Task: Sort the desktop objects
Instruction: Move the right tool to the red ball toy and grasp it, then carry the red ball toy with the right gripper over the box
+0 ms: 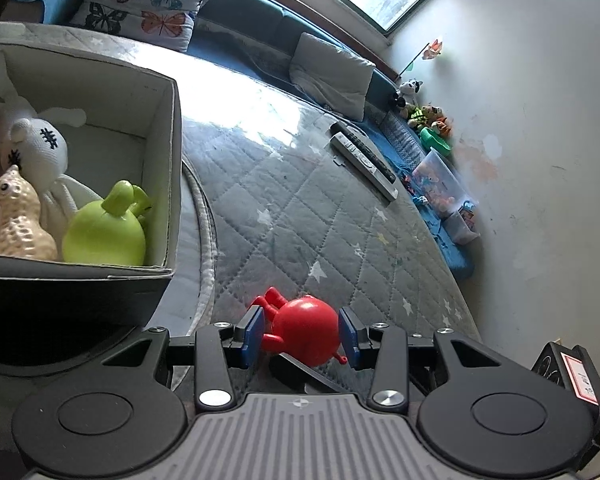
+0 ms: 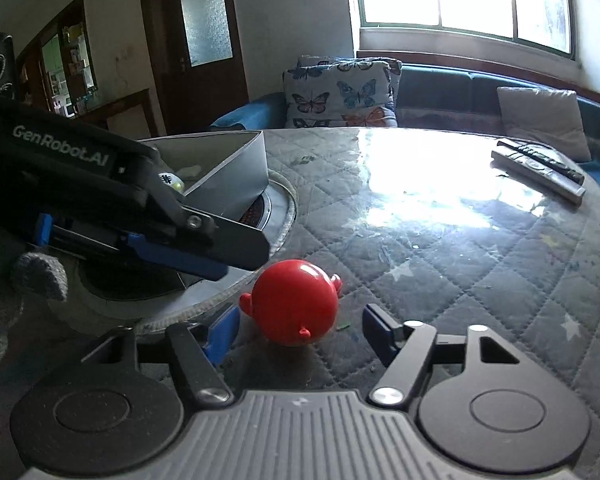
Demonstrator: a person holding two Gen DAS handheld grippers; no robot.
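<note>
A round red toy figure (image 1: 306,334) with small limbs lies on the quilted grey table cover. My left gripper (image 1: 302,338) is around it, its blue pads (image 1: 253,330) touching or nearly touching both sides. In the right wrist view the red toy (image 2: 294,302) sits between the wide-open fingers of my right gripper (image 2: 296,328), untouched, and the left gripper's finger (image 2: 176,256) reaches in from the left above it. A grey storage box (image 1: 172,160) at the left holds a green toy (image 1: 106,228), a peanut figure (image 1: 10,220) and a white knitted doll (image 1: 44,148).
Two remote controls (image 1: 364,160) lie at the table's far right side. The box (image 2: 240,176) stands on a round inset plate (image 2: 284,216). A sofa with a butterfly cushion (image 2: 340,96) runs behind the table. Toys and a plastic bin (image 1: 440,184) sit by the wall.
</note>
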